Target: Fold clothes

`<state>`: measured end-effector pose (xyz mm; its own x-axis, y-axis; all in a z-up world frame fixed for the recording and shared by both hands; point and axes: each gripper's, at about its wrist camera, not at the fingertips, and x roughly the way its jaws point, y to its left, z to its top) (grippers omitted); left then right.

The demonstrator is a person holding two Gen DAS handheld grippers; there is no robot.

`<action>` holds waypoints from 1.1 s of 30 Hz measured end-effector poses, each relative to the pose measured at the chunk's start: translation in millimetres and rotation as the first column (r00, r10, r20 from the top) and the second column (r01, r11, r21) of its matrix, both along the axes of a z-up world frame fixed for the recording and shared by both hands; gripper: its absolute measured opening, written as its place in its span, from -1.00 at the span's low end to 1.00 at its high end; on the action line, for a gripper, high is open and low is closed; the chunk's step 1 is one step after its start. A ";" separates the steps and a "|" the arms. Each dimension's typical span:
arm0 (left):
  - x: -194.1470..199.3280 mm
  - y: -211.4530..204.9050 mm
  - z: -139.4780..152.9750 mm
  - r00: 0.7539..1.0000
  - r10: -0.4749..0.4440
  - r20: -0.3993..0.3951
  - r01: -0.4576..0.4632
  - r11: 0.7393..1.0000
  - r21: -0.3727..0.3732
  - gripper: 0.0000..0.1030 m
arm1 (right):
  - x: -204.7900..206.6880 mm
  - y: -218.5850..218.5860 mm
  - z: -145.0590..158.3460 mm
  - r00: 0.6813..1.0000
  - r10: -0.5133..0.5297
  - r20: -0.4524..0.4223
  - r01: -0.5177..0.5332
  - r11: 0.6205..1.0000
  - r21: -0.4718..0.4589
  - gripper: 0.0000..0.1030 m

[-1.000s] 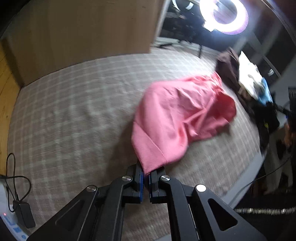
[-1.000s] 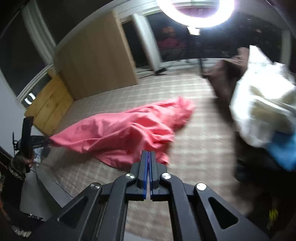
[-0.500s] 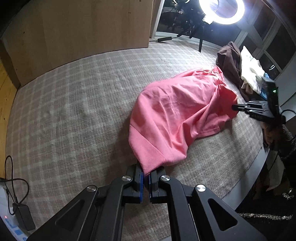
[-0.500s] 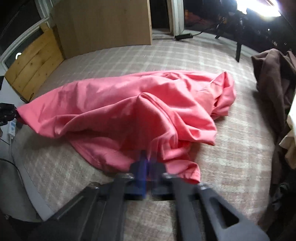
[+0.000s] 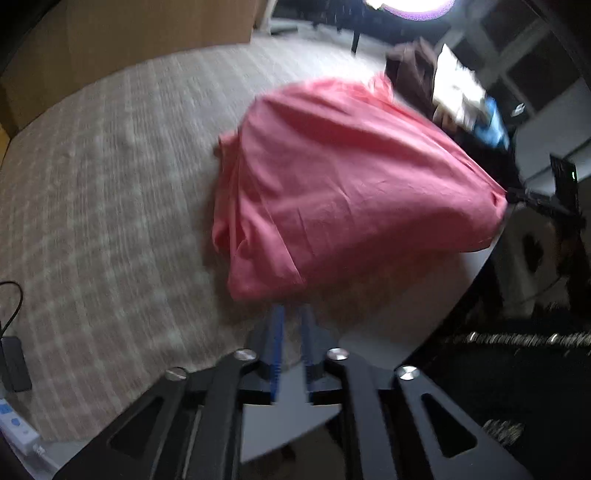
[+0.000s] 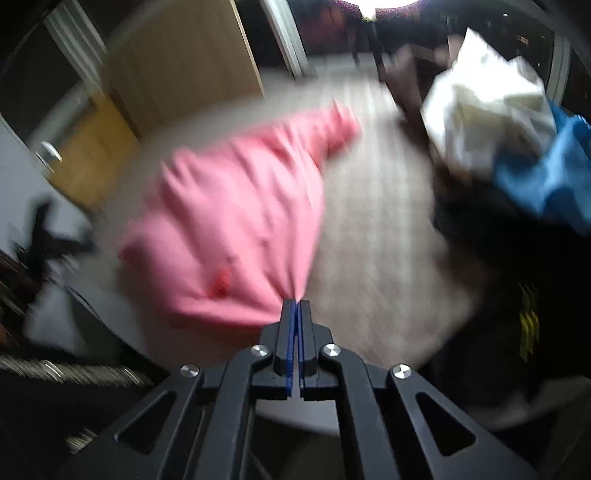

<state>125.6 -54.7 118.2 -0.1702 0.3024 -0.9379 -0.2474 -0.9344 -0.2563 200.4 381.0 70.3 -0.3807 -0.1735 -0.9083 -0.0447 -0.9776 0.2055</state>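
1. Checked bed cover (image 5: 110,206): fills the left and centre of the left wrist view.
2. Pink garment (image 5: 332,184): bunched at centre frame, on the cover.
3. Clothes pile (image 6: 491,122): upper right of the right wrist view.
4. Right gripper (image 6: 296,306): clenched on the garment's corner.
5. Left gripper (image 5: 291,314): jaws opening, nothing between them, just below the garment's hem.

I saw a beige checked woven cloth (image 5: 110,192) spread over the work surface, and a tall light-brown wooden panel (image 5: 129,33) stood behind it. A bright ring lamp (image 5: 410,4) glared at the top. A black cable (image 5: 11,299) trailed at the left edge.
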 end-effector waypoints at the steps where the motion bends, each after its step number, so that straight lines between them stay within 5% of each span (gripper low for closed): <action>1: -6.0 0.4 -3.0 1.000 0.001 0.003 -0.001 1.000 -0.029 -0.68 | -5.7 1.6 -5.0 1.000 -0.012 0.026 0.011 1.000 0.025 -0.93; 4: -38.5 -1.7 -5.0 0.998 0.035 -0.048 -0.037 0.998 -0.045 -0.67 | -34.7 17.1 -5.0 0.997 -0.071 -0.022 0.070 0.997 -0.022 -0.45; 6: -71.8 -4.9 -7.5 0.993 0.072 -0.094 -0.074 0.997 -0.011 -0.42 | -63.7 23.8 -2.5 0.989 -0.103 -0.107 0.097 0.994 -0.053 0.18; 7: -89.4 -5.2 -10.3 0.989 0.093 -0.112 -0.094 0.996 -0.004 -0.29 | -82.0 26.4 -4.5 0.984 -0.117 -0.138 0.111 0.993 -0.051 0.20; 11: -151.2 1.4 -30.4 0.988 0.125 -0.085 -0.116 0.988 0.102 -0.14 | -167.1 35.3 -36.5 0.977 -0.189 -0.098 0.179 0.978 -0.105 0.20; 14: -173.3 21.5 -49.4 0.994 0.082 -0.065 -0.076 0.992 0.098 -0.10 | -217.9 33.5 -67.8 0.978 -0.206 0.014 0.205 0.965 -0.163 0.20; 17: -175.8 44.1 -62.2 0.999 0.014 -0.040 -0.011 0.997 0.075 -0.55 | -239.5 18.8 -83.0 0.987 -0.156 0.026 0.158 0.973 -0.169 0.19; 18: -174.9 49.0 -62.3 0.999 -0.004 -0.039 0.007 0.998 0.066 -0.74 | -239.6 12.0 -83.3 0.992 -0.121 0.024 0.123 0.979 -0.163 -0.07; 20: -167.8 53.4 -53.7 0.998 -0.034 -0.054 0.037 0.997 0.069 -0.74 | -240.0 -1.5 -84.0 0.998 -0.052 0.022 0.054 0.987 -0.151 -0.90; 26: -102.8 64.3 -12.8 0.987 -0.146 -0.073 0.153 0.983 0.098 -0.76 | -172.6 -2.5 -33.8 0.996 0.072 -0.045 -0.075 0.996 -0.054 -0.95; 31: -62.8 64.1 -16.8 0.982 -0.188 0.019 0.184 0.976 0.117 -0.52 | -96.3 3.3 -28.6 0.981 0.131 0.142 -0.152 0.977 0.152 -0.92; 33: -64.1 51.3 -18.6 0.990 -0.138 0.029 0.135 0.986 0.100 -0.49 | -80.5 6.6 -22.8 0.985 0.095 0.143 -0.122 0.974 0.192 -0.64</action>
